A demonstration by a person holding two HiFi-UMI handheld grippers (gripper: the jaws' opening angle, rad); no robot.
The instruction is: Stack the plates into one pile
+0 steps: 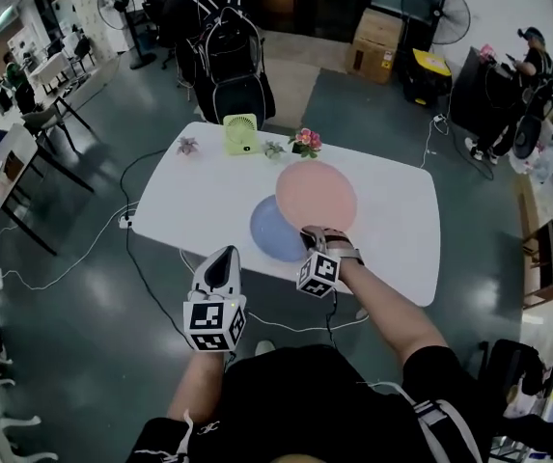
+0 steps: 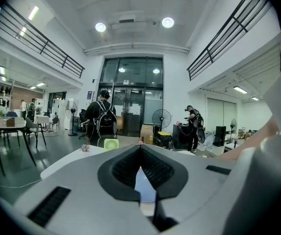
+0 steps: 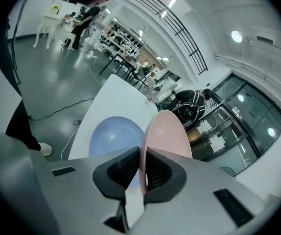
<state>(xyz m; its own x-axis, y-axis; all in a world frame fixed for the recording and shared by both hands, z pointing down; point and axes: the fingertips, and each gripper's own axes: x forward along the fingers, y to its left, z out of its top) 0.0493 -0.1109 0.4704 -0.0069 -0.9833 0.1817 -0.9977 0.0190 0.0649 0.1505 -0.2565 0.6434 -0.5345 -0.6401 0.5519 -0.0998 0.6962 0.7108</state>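
Right gripper (image 3: 141,154) clamps pink plate (image 3: 168,133) by its rim.
Rim hold lets it settle onto blue plate (image 3: 110,137); left gripper (image 2: 140,149) closed, empty.

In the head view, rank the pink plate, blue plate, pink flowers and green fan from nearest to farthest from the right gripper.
1. pink plate, clamped in the right gripper's fingers.
2. blue plate, just left.
3. pink flowers, at the table's far edge.
4. green fan, far edge, further left.
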